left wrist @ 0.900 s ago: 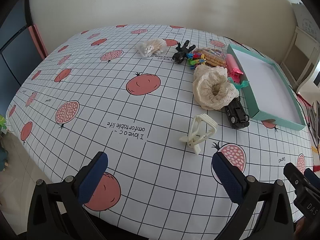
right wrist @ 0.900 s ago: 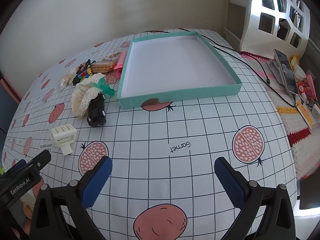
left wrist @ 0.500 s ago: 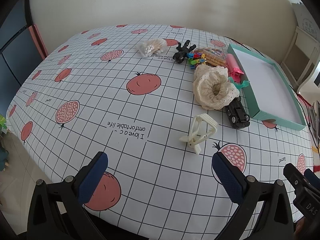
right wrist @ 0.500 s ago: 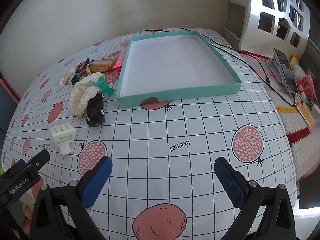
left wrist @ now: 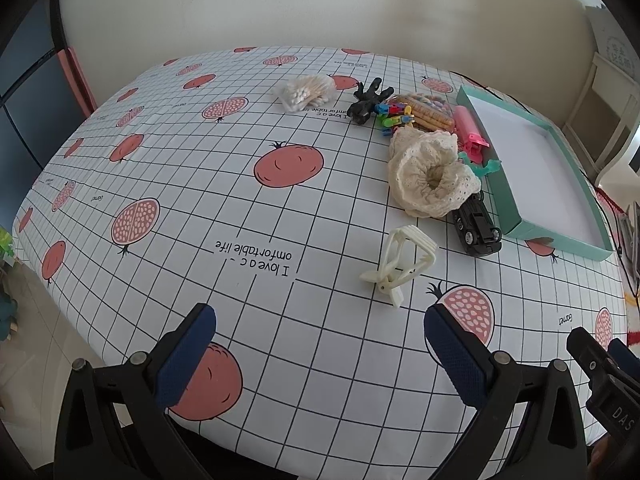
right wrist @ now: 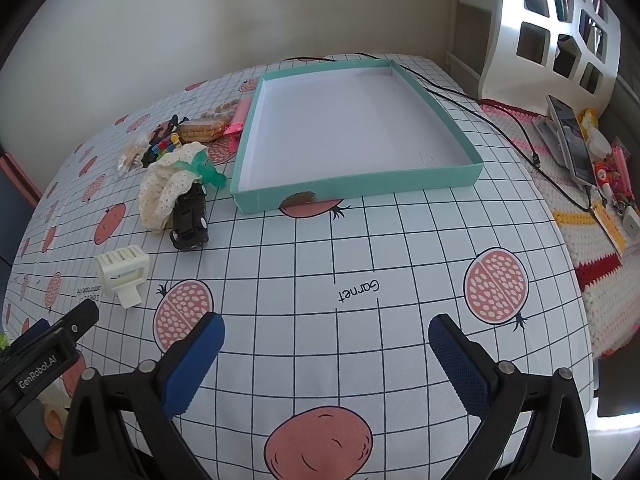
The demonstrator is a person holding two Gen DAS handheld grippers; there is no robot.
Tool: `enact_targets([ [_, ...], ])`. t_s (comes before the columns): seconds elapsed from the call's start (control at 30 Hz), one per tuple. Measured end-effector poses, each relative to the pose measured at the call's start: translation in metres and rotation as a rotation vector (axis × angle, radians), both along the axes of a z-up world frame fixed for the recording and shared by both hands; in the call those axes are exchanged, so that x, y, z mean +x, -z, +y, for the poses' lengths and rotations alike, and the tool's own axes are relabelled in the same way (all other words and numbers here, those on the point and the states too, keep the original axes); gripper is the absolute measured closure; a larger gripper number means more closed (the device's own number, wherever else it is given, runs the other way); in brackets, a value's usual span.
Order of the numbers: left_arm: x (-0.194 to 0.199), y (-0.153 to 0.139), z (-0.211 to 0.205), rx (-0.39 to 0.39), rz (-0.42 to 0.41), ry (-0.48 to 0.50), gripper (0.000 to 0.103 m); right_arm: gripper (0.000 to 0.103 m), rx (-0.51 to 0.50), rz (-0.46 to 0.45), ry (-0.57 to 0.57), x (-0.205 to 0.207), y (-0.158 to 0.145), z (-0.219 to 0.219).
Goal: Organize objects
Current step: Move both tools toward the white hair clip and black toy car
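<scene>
The left gripper (left wrist: 320, 354) has 2 black plastic arms with dark blue bumpy pads (left wrist: 186, 354) and round silver screws. The right gripper (right wrist: 326, 364) looks the same, black with 2 blue pads (right wrist: 460, 368) and silver screws. White letters on the side of the left one read "GenRobot.AI", and the right one shows "DAS".

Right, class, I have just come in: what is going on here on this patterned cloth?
A person holds two grippers above the tablecloth, and both the left gripper and the right gripper are open and hold nothing. The teal tray has nothing in it. The cream clip, toy car, lace scrunchie and other small items lie beside it, so no sorting shows yet.
</scene>
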State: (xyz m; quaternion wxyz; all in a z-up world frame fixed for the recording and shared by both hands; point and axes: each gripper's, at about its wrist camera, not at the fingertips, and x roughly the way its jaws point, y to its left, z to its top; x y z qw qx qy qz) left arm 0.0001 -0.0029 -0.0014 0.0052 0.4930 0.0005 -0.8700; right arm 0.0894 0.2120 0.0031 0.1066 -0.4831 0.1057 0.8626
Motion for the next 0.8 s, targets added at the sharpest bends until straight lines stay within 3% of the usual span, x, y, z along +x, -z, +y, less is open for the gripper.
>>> enact_targets([
  [0.47,0.001,-0.002,0.006,0.001,-0.019,0.048,0.000,0.000,0.015,-0.028,-0.011,-0.003,-0.002,-0.002],
  [0.8,-0.023,-0.051,0.016,0.108,0.008,0.116,0.000,0.000,-0.074,-0.072,-0.059,-0.040,-0.048,0.002],
])
